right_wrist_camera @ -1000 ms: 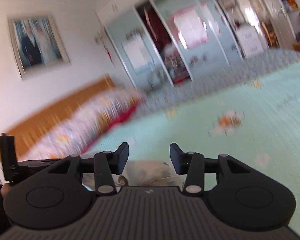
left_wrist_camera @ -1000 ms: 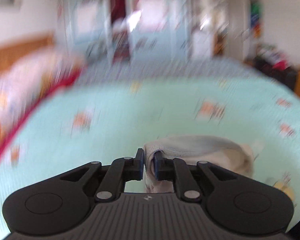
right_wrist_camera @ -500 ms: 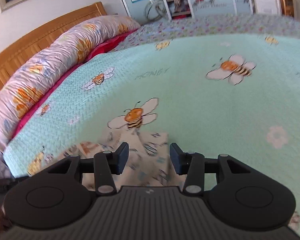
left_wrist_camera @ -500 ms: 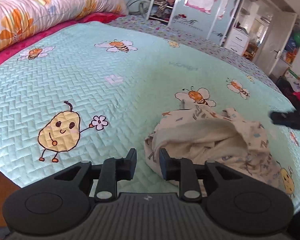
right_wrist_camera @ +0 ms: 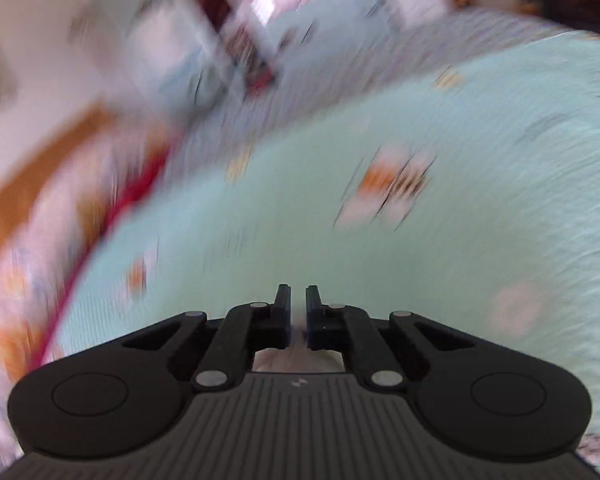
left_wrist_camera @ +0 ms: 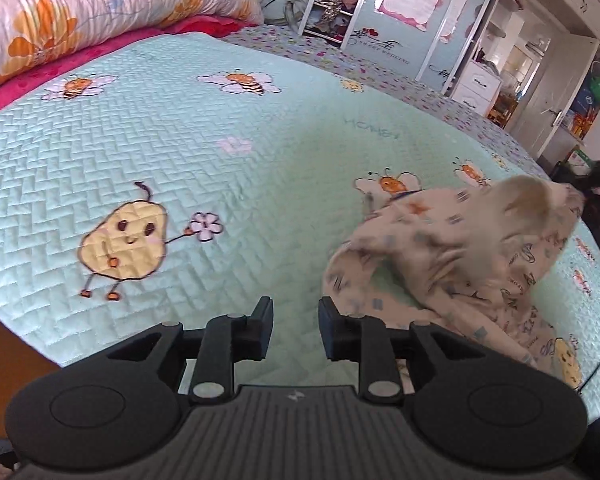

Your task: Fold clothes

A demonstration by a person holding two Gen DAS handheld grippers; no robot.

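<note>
A cream garment point(left_wrist_camera: 460, 264) with small blue and orange prints lies crumpled on the mint quilted bedspread point(left_wrist_camera: 220, 160), to the right in the left wrist view. Its far right part is raised into a blurred peak. My left gripper point(left_wrist_camera: 295, 330) hovers just left of the garment's near edge, open, with only bedspread between its fingers. In the motion-blurred right wrist view, my right gripper point(right_wrist_camera: 298, 312) has its jaws nearly together. A strip of pale cloth point(right_wrist_camera: 298, 354) shows in the slit and under the fingers, so it is shut on the garment.
A floral rolled duvet point(left_wrist_camera: 80, 12) and a red sheet run along the bed's far left. Wardrobe doors point(left_wrist_camera: 380, 8) and shelves stand beyond the bed. The bed's near edge point(left_wrist_camera: 12, 340) drops off at lower left. Bare bedspread lies left of the garment.
The left gripper let go of the garment's edge, opened and came lower over the bed. The right gripper closed from open, and the garment's right side has risen.
</note>
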